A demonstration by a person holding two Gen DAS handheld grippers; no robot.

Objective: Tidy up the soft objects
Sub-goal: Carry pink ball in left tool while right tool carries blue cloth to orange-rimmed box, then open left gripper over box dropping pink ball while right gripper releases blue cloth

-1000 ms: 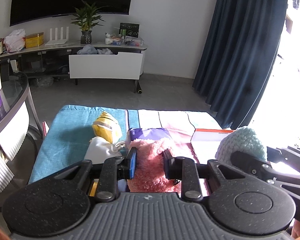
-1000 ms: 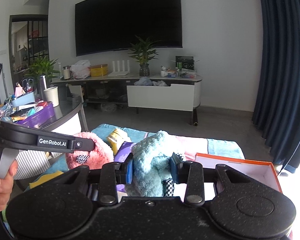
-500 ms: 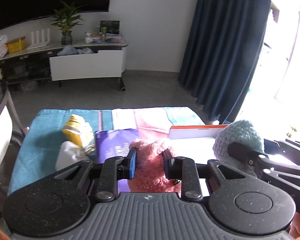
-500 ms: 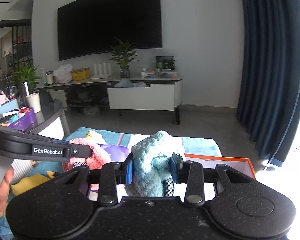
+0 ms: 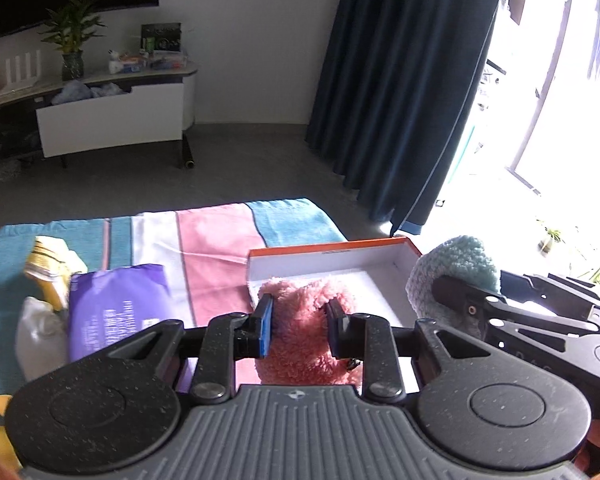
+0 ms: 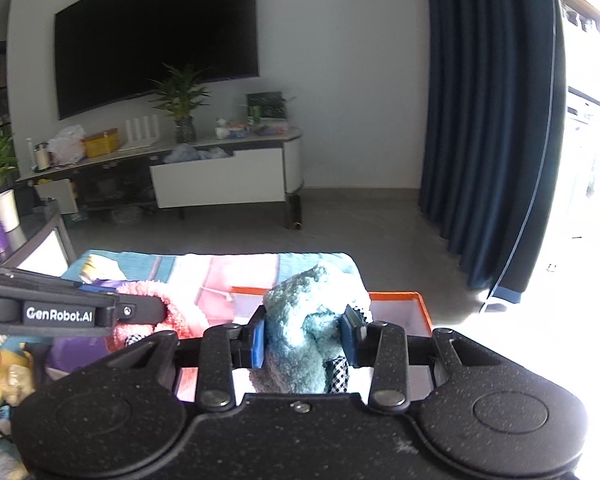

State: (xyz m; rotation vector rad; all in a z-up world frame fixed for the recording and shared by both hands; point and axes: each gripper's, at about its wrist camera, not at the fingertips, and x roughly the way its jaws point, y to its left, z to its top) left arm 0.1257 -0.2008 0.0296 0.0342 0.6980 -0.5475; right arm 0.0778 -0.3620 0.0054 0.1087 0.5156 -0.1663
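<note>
I have both soft toys in hand and I am carrying them to the box: the left gripper (image 5: 299, 322) has its fingers clamped on the pink plush (image 5: 305, 320), and the right gripper (image 6: 305, 334) has its fingers squeezed onto the blue plush (image 6: 305, 330), which bulges up between the pads. Both toys hang over the near part of the orange-rimmed box (image 5: 332, 246), which sits on the striped cloth (image 5: 216, 236) covering the worktop; in the left view the blue plush shows at the right, just beside the box's corner. I judge this to be the carry-and-place step, nearly at its end. Next I need to bring each toy down inside the white interior, keeping the two grippers from knocking together, and then release, since fluffy pile can cling to the pads. Still out on the cloth are the purple packet (image 5: 116, 312), a yellow striped item (image 5: 50, 266) and a white pouch (image 5: 40, 336), so the sorting is not finished. Compared with a second ago, the box has come much closer and more central in both views, and the loose items have slid off to the left.
</note>
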